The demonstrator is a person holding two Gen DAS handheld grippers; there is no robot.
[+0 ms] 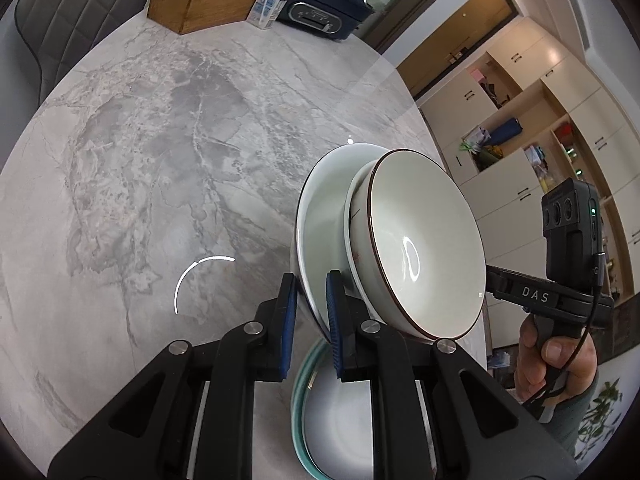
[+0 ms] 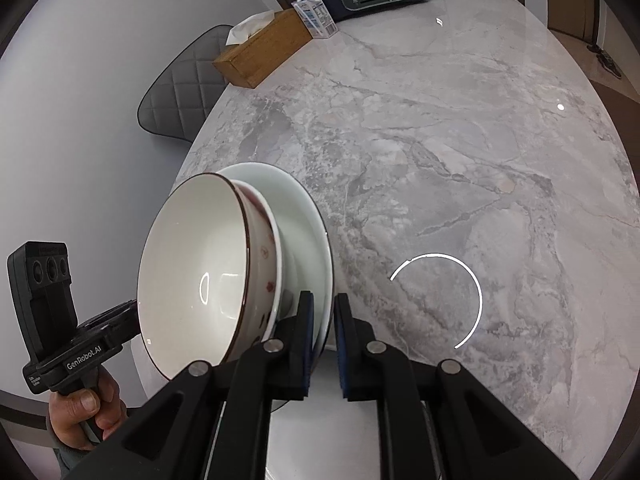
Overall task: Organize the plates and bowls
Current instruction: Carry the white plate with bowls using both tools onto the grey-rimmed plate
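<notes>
I hold one stack between two grippers. The left gripper (image 1: 312, 312) has its blue pads (image 1: 333, 312) closed on the rim of the plate (image 1: 320, 208); the right gripper (image 2: 322, 332) clamps the same plate (image 2: 308, 216) at the opposite rim, one pad on each face. Both are clenched on the plate, none released.

The stack is off the table (image 1: 160, 140) and tilted well away from level. A bowl (image 1: 424, 248) sits nested on the plate's upper face; a second bowl rim shows just beneath it, between bowl and plate. In each wrist view the bowl mouth leans toward the other gripper's side, so the views do not settle which way the stack tips.

Directly below my left fingers lies another plate (image 1: 316, 412), green-edged, flat on the table at its near edge. I judge this the target: the held stack sits just above it.

The relation that governs the next move: the held plate's face must turn parallel to the lower plate before descent. Both grippers are equally near, at opposite rims, so I must rotate both wrists together. Risk, in my judgement: the loose bowls slide off while tilted.
</notes>
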